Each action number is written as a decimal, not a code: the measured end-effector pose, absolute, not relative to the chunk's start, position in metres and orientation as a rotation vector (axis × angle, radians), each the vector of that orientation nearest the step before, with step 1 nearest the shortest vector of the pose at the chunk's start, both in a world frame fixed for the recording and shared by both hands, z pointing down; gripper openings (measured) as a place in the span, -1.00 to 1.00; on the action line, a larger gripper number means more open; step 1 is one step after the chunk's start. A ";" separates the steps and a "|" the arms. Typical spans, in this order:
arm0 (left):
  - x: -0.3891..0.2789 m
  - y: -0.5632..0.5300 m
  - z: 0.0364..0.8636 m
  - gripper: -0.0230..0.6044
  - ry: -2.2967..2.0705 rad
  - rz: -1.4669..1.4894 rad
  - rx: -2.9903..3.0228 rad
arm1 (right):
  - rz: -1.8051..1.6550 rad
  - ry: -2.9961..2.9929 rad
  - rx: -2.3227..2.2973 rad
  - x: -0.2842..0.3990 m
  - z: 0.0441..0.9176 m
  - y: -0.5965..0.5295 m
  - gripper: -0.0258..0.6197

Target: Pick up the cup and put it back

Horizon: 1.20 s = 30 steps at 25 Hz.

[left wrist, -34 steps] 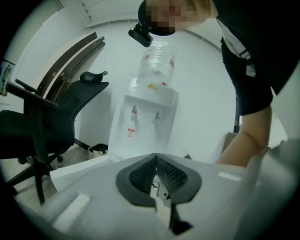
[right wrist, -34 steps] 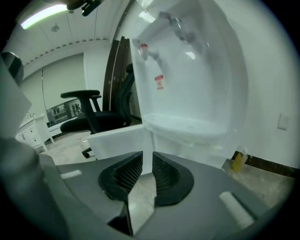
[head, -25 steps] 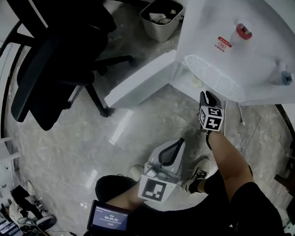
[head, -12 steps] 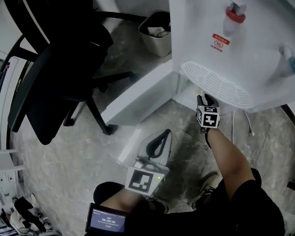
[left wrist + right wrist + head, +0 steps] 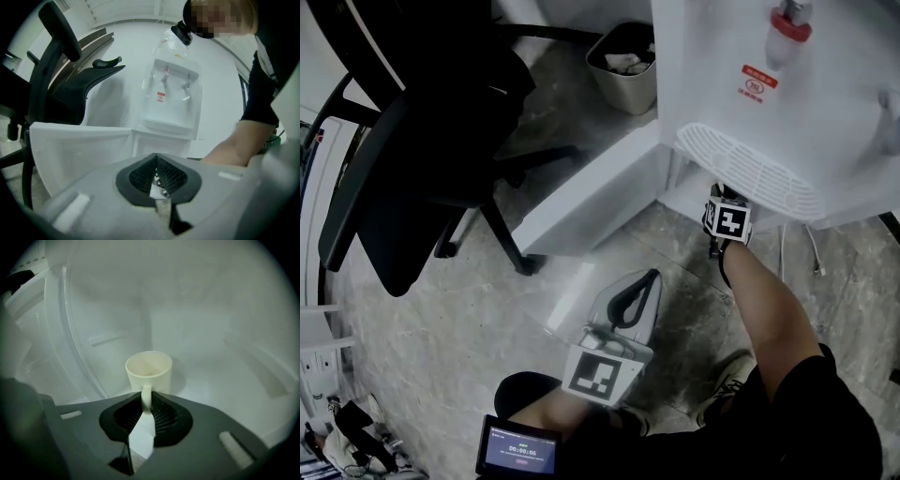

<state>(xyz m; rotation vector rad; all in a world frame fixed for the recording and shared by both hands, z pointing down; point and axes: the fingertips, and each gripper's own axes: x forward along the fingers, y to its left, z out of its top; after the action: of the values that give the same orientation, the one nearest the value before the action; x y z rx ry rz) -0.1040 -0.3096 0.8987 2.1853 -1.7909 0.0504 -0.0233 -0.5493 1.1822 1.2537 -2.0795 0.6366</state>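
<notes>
A cream cup (image 5: 148, 366) stands upright on the white floor of the water dispenser's lower cabinet. Its handle (image 5: 146, 397) faces me. My right gripper (image 5: 146, 403) reaches into that cabinet, and its jaws have just been closing with the handle between the black pads, which now pinch it. In the head view only its marker cube (image 5: 727, 221) shows below the drip tray; the cup is hidden there. My left gripper (image 5: 630, 295) hangs low over the floor, away from the cabinet, shut with nothing in it.
The white water dispenser (image 5: 769, 122) has its lower door (image 5: 591, 192) swung open to the left. A black office chair (image 5: 403, 141) stands left of it and a waste bin (image 5: 623, 61) behind. A small screen (image 5: 518, 448) sits by my legs.
My right gripper has dropped and pushed in under the drip tray, into the cabinet. The left gripper has sunk a little and then kept still.
</notes>
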 end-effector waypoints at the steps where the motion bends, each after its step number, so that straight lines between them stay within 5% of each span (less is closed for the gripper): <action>1: -0.105 -0.308 0.899 -0.91 -1.791 0.058 2.187 | 0.626 -2.084 1.252 -0.024 1.181 -0.549 -0.74; 17: -0.087 -0.302 0.906 -0.91 -1.708 0.094 2.224 | 0.520 -2.217 1.116 -0.021 1.123 -0.486 -0.77; 25: -0.044 -0.218 0.856 -0.91 -1.643 0.098 1.953 | 0.516 -2.283 0.835 -0.013 1.002 -0.389 -0.77; 30: -0.013 -0.149 0.755 -0.91 -1.529 0.012 1.823 | 0.533 -2.298 0.754 0.011 0.886 -0.333 -0.76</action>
<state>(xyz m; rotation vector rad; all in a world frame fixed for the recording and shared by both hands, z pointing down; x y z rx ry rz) -0.0131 -0.1488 0.7553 1.8227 -1.5289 0.0124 0.0107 -0.3334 0.8857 0.7537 -2.2985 0.5330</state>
